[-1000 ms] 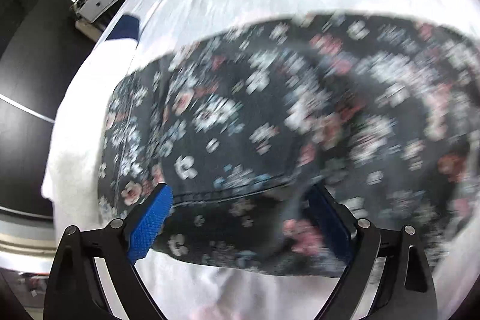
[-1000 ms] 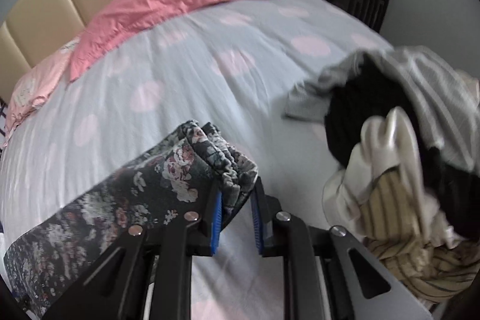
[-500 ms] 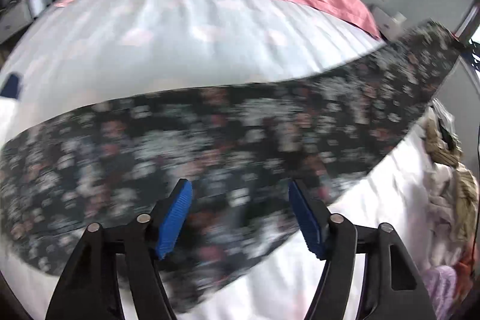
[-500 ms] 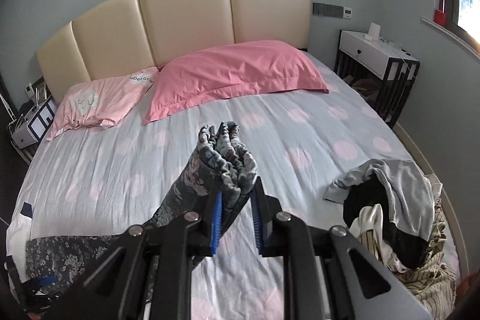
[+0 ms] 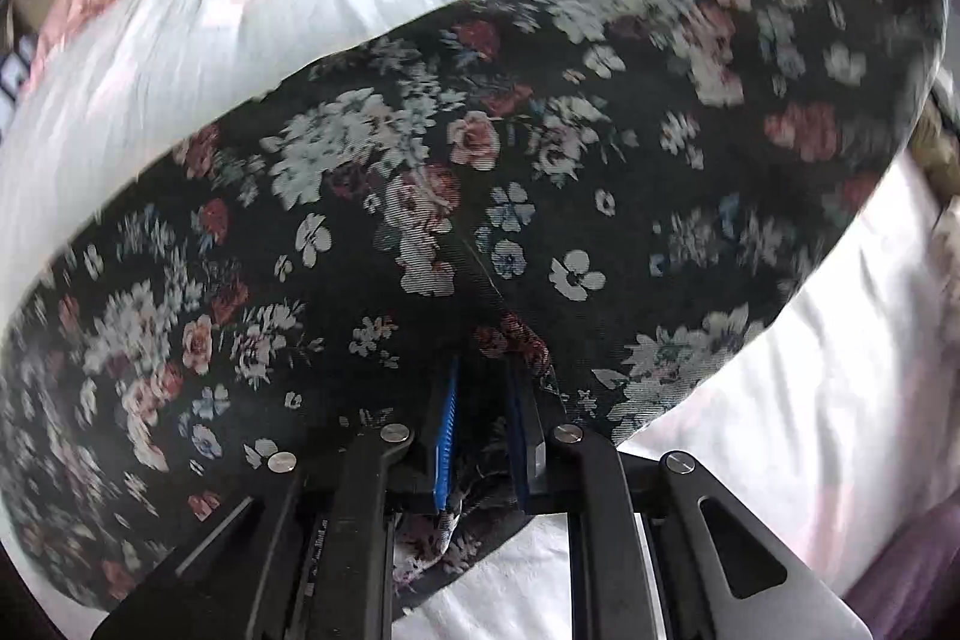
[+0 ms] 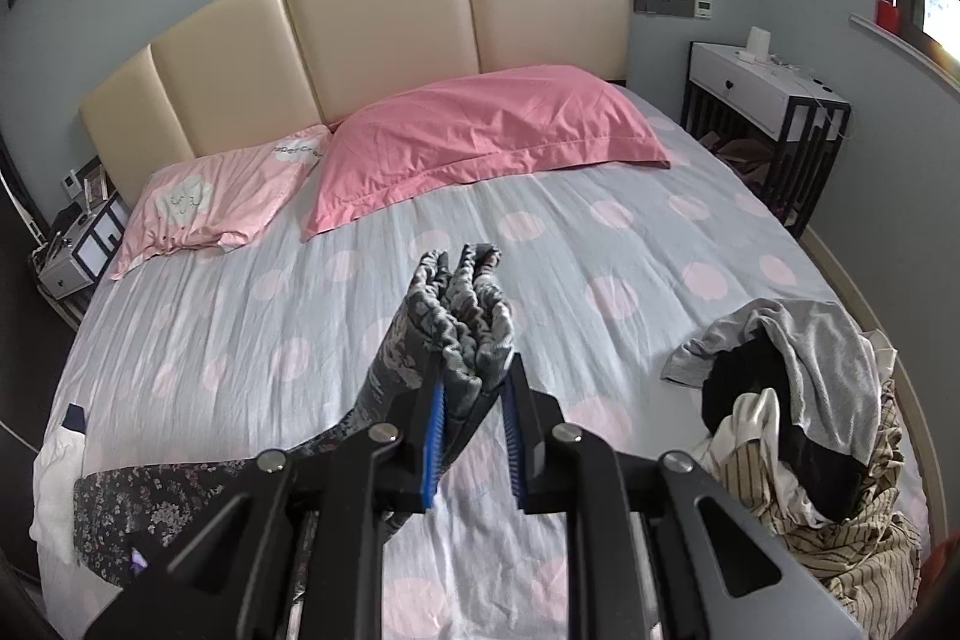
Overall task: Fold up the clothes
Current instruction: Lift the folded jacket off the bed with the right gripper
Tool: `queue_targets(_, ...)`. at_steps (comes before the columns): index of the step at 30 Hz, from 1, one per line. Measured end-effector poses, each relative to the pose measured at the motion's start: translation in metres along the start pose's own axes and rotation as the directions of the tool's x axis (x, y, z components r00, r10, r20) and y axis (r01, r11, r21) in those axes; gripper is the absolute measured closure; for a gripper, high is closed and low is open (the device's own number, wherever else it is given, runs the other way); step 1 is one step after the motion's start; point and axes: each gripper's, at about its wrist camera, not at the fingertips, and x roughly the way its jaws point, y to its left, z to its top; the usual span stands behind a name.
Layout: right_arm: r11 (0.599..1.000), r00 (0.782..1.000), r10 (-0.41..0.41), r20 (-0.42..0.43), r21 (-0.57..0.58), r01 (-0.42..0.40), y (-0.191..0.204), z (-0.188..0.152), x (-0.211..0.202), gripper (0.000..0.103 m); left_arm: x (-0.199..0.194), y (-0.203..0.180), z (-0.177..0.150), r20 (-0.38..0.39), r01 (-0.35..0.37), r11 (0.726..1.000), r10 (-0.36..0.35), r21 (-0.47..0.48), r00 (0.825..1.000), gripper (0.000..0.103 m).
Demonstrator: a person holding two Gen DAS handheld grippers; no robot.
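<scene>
Clearly the floral garment [image 5: 480,172] is thin, limp and light; I have my left gripper [image 5: 480,436] and right gripper [image 6: 474,424] each clamped on bunched edges of it, above the bed [image 6: 600,232].

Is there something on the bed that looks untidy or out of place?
Yes. A jumbled heap of unfolded clothes, grey, black and striped, sits at the right edge of the dotted bed sheet, partly hanging over. The dark floral garment is held in the grippers.
</scene>
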Motion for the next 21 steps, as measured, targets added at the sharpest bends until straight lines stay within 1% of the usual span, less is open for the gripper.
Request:
queue_targets(3,0.998,0.998,0.055,0.008,0.009,-0.055,0.01,0.002,-0.007,0.087,-0.008,-0.008,-0.006,0.019,-0.036,0.999,0.035,0.041,0.999,0.091)
queue_targets(5,0.995,0.995,0.098,0.017,0.009,-0.098,0.023,0.002,-0.016,0.087,-0.013,-0.014,-0.01,0.032,-0.06,0.996,0.058,0.068,0.998,0.091)
queue_targets(6,0.993,0.993,0.119,0.022,0.003,-0.119,0.031,0.002,-0.021,0.087,-0.015,-0.016,-0.012,0.039,-0.073,0.994,0.07,0.081,0.997,0.089)
queue_targets(7,0.99,0.989,0.143,0.026,-0.003,-0.143,0.04,0.001,-0.027,0.087,-0.018,-0.019,-0.014,0.046,-0.085,0.992,0.081,0.094,0.996,0.084)
queue_targets(8,0.986,0.985,0.169,0.027,-0.007,-0.169,0.051,0.0,-0.033,0.087,-0.02,-0.022,-0.016,0.054,-0.097,0.989,0.092,0.107,0.994,0.084)
queue_targets(9,0.98,0.98,0.197,0.03,-0.007,-0.197,0.062,-0.001,-0.039,0.087,-0.029,-0.009,-0.02,0.058,-0.097,0.993,0.093,0.069,0.994,0.084)
queue_targets(11,0.968,0.967,0.252,0.036,-0.009,-0.252,0.087,-0.006,-0.051,0.087,-0.05,0.026,-0.033,0.056,-0.122,0.992,0.123,-0.013,0.991,0.084)
queue_targets(14,0.946,0.945,0.325,0.045,-0.023,-0.325,0.133,-0.016,-0.067,0.087,-0.081,0.079,-0.065,0.05,-0.204,0.973,0.21,-0.105,0.976,0.083)
queue_targets(16,0.929,0.928,0.37,0.05,-0.03,-0.369,0.165,-0.025,-0.076,0.087,-0.098,0.116,-0.091,0.026,-0.256,0.947,0.266,-0.192,0.964,0.082)
queue_targets(17,0.92,0.918,0.393,0.051,-0.032,-0.392,0.182,-0.029,-0.08,0.087,-0.106,0.134,-0.104,0.011,-0.28,0.93,0.291,-0.237,0.957,0.082)
queue_targets(18,0.911,0.909,0.413,0.05,-0.032,-0.412,0.2,-0.034,-0.083,0.087,-0.111,0.151,-0.118,0.001,-0.285,0.913,0.298,-0.291,0.955,0.082)
queue_targets(20,0.895,0.894,0.446,0.045,-0.035,-0.445,0.233,-0.044,-0.087,0.087,-0.116,0.186,-0.146,-0.016,-0.275,0.871,0.294,-0.406,0.956,0.082)
queue_targets(21,0.887,0.886,0.462,0.038,-0.038,-0.46,0.25,-0.05,-0.087,0.087,-0.117,0.197,-0.156,-0.016,-0.264,0.854,0.288,-0.449,0.958,0.082)
